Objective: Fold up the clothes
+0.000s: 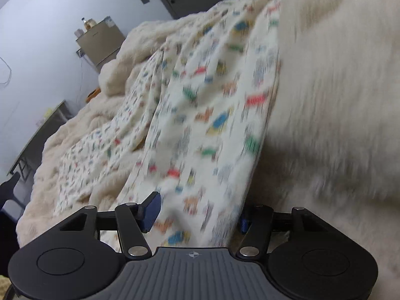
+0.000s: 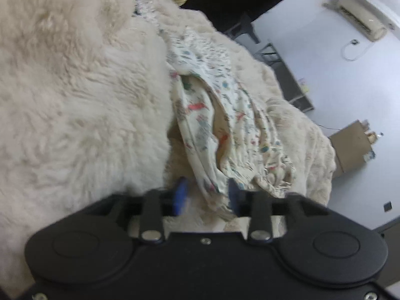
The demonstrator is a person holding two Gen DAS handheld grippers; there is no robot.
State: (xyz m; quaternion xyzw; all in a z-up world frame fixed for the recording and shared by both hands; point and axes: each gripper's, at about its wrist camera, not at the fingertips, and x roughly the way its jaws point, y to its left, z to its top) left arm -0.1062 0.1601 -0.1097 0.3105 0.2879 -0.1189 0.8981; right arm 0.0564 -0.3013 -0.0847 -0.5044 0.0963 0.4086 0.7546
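Thin cream cloth with small coloured prints (image 1: 200,115) seen soft, light, floppy on fluffy bed blanket (image 1: 325,100). Left gripper (image 1: 197,215) and right gripper (image 2: 207,195) half wide around cloth edge; grip not certain. Best held by edge.

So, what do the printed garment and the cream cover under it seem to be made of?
Printed garment: probably thin woven cotton, matte; it creases and hangs in soft folds, though blur hides the weave. Cream cover: looks like plush fleece or faux fur; long fuzzy pile, no sheen.
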